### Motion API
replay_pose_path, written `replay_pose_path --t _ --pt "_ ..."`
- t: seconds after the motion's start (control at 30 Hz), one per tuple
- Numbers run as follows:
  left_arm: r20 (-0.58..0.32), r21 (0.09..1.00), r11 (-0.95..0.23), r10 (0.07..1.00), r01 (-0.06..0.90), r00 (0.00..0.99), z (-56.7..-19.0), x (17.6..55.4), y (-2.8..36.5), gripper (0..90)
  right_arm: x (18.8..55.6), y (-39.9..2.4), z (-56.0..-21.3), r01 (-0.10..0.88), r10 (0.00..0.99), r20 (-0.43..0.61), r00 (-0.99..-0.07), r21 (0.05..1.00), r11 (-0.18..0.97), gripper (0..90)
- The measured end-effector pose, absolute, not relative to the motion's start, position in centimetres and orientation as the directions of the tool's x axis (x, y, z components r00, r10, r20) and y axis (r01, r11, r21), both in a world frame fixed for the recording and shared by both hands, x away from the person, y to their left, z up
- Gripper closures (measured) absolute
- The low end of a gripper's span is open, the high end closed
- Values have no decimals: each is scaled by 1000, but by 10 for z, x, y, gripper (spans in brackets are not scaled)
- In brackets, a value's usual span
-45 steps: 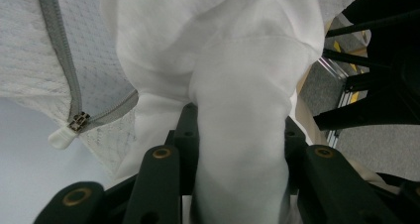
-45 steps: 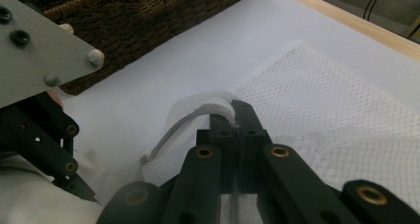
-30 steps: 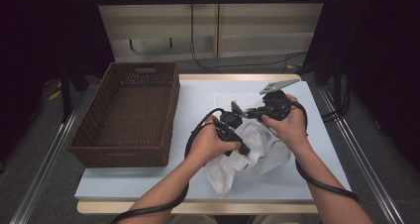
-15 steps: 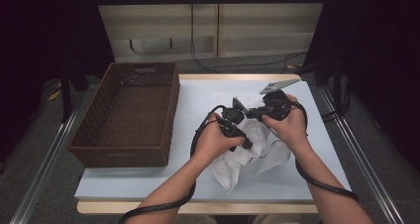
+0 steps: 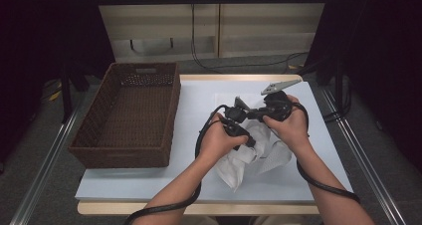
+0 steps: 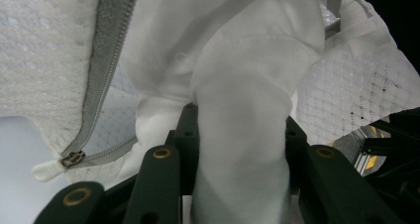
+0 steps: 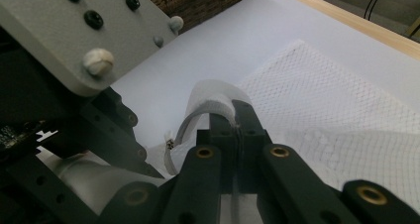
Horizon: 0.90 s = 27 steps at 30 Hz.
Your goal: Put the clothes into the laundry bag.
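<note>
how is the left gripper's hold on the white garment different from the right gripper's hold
The left gripper clamps a thick rolled bunch of the white garment, so its jaws stand well apart; the right gripper pinches only a thin edge strip, its jaws nearly together. In the high view the left gripper sits nearer the person, the right farther up the table. Both are shut on the same garment.

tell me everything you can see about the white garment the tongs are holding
The white garment lies crumpled on the table's pale top, right of the wicker basket. It looks like smooth white fabric with a mesh lining and a grey zipper ending in a white pull tab. The left tongs clamp a thick bunched fold; the right tongs pinch a thin edge strip. Part of it rests flat on the table.
</note>
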<state>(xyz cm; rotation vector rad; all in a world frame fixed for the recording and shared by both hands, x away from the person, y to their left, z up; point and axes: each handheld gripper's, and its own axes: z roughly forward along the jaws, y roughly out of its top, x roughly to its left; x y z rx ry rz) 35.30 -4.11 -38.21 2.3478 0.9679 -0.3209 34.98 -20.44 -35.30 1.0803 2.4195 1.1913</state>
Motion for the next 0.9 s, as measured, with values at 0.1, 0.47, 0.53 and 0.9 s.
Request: replay_pose_path --t 0.1,0.47,0.53,0.9 --pt "-420 424 -566 569 707 707 -383 355 -42 645 350 -205 -353 517 711 105 -696 759 394 894" --pt "-441 432 -509 601 745 667 -385 358 -44 644 350 -204 -355 521 711 109 -694 758 393 894" --pt "-441 423 -516 601 745 666 -385 359 -43 644 350 -204 -355 521 711 109 -695 758 393 895" --pt "-443 424 -503 610 753 657 -385 360 -43 644 350 -202 -355 520 710 109 -695 758 393 895"
